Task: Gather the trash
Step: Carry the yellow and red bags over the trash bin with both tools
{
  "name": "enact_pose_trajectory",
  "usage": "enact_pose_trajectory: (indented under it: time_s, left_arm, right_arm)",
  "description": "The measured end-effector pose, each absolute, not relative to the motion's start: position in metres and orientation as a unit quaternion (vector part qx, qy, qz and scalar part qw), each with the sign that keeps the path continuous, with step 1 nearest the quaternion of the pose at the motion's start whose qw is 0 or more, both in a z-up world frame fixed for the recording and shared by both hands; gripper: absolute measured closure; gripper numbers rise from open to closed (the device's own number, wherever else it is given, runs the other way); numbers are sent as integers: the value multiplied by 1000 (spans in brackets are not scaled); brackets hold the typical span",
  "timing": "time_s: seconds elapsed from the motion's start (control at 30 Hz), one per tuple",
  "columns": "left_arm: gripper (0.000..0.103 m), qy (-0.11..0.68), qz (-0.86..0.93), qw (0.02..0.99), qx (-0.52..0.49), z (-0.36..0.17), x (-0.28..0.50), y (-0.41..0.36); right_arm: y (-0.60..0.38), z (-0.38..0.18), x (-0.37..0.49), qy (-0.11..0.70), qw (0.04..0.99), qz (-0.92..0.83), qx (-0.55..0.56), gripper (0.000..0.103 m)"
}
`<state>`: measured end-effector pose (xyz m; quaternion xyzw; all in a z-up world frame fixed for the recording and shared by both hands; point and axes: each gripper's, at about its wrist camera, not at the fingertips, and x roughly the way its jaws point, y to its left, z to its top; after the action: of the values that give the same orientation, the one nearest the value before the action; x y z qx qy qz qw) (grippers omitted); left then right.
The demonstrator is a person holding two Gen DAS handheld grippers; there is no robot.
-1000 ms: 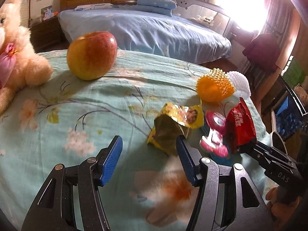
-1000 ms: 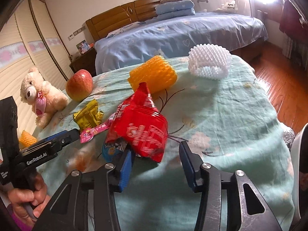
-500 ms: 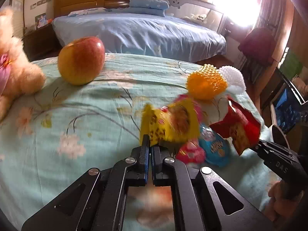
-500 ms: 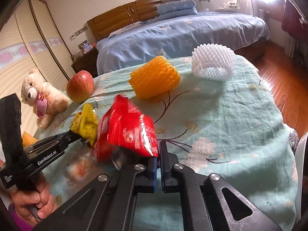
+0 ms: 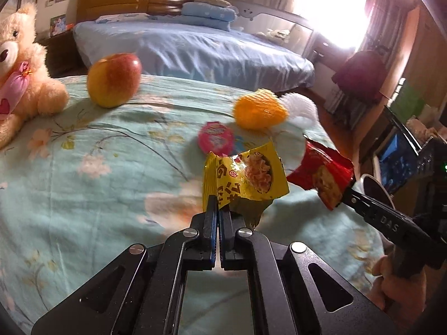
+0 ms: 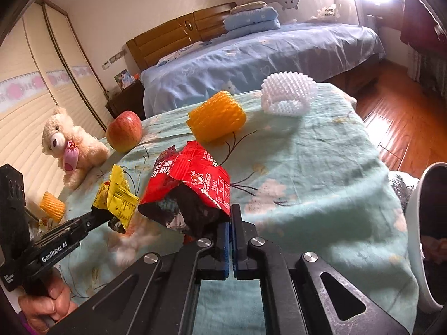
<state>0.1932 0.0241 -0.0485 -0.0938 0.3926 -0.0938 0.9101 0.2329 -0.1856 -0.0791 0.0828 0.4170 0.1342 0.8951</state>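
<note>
bed (image 5: 83, 195): teal floral sheet, carries everything; second blue bed (image 6: 265, 58) behind
teddy bear (image 5: 19, 75): far left edge of the sheet, pink bow
apple (image 5: 114, 79): on sheet just right of the bear
orange foam net (image 6: 216, 118): lies mid-sheet; white foam net (image 6: 287, 95) near it, toward far right corner
red wrapper (image 6: 192, 187): lifted off the sheet, pinched at its lower edge by right tool (image 6: 231, 223), jaws closed tight on it
yellow wrapper (image 5: 243, 178): lifted too, clamped at bottom corner by left tool (image 5: 217, 209), jaws fully closed on it
pink wrapper (image 5: 215, 139): flat on sheet, behind yellow one, near orange net
small orange net (image 6: 51, 209): left edge, by the bear, partly hidden
</note>
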Motion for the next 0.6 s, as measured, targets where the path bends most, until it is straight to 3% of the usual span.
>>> enact_pose_trajectory:
  time_s: [0.6]
  left_arm:
    - [102, 398, -182, 897, -65, -42, 179, -69]
  right_arm:
    - [-253, -66, 187, 401, 906, 81, 105, 102]
